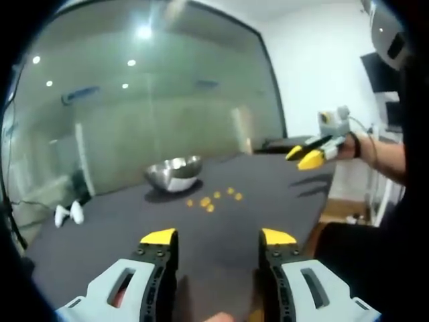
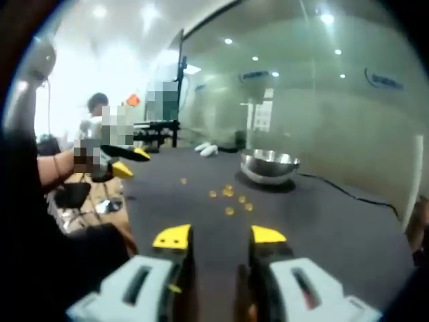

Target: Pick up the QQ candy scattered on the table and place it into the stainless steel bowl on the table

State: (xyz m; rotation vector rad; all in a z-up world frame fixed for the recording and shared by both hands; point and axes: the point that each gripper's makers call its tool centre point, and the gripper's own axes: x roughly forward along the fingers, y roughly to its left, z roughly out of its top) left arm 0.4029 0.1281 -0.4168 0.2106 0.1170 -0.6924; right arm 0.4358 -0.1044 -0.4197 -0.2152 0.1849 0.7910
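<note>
Steel bowl (image 1: 174, 173): far on dark table (image 1: 268, 188)
Candies (image 1: 213, 198): loose, just beside bowl
Left gripper (image 1: 218, 236): wide, empty
Right gripper (image 2: 219, 235): wide, empty

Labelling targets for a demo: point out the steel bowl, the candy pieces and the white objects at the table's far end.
steel bowl (image 1: 174, 172): left gripper view, outer wall.
candy pieces (image 1: 205, 201): left gripper view, one piece in the cluster.
white objects (image 1: 69, 214): left gripper view, between the pair.
</note>
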